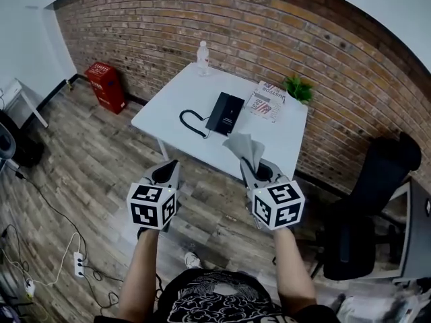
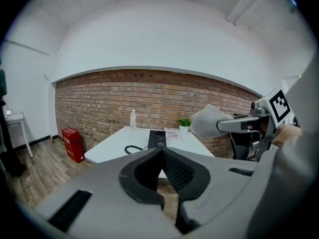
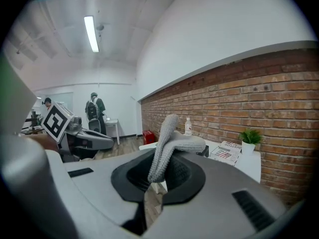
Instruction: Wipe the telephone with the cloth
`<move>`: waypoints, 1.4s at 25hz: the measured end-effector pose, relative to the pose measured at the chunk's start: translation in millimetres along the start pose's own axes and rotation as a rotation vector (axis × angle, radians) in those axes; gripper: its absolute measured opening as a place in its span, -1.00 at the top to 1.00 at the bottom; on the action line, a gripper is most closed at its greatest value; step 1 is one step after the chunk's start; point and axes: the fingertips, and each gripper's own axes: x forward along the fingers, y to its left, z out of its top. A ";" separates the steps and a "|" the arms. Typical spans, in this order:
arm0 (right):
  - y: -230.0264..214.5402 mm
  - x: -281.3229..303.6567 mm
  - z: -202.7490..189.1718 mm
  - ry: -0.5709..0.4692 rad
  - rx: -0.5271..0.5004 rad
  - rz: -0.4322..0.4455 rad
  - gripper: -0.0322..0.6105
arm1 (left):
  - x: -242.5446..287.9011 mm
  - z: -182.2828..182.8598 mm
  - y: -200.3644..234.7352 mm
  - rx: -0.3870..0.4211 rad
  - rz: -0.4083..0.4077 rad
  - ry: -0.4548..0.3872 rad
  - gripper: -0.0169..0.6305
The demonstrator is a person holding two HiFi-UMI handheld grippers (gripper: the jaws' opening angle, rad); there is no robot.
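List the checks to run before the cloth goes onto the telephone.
1. Cloth gripped: ok. The right gripper is shut on the cloth, which sticks up out of its jaws.
2. Left gripper free: ok. Its jaws are together with nothing between them.
3. Telephone within reach: not ok. Both grippers are over the floor, short of the table.
4. Telephone top clear: ok. Nothing lies on it, and the cord coils on the table at its left.
5. Neighbours clear: ok. The bottle and the newspaper sit apart from the telephone.
6. Handset seated: cannot tell.
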 end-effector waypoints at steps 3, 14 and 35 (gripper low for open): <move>8.0 18.0 1.3 0.007 0.015 -0.025 0.87 | 4.7 -2.6 20.8 -0.002 -0.026 0.010 0.93; 13.6 60.0 8.3 0.008 0.028 -0.090 0.87 | 24.6 -2.4 59.4 0.022 -0.094 0.026 0.93; -107.6 205.7 34.3 0.021 0.036 -0.071 0.87 | 189.2 50.0 92.9 0.049 -0.115 0.074 0.93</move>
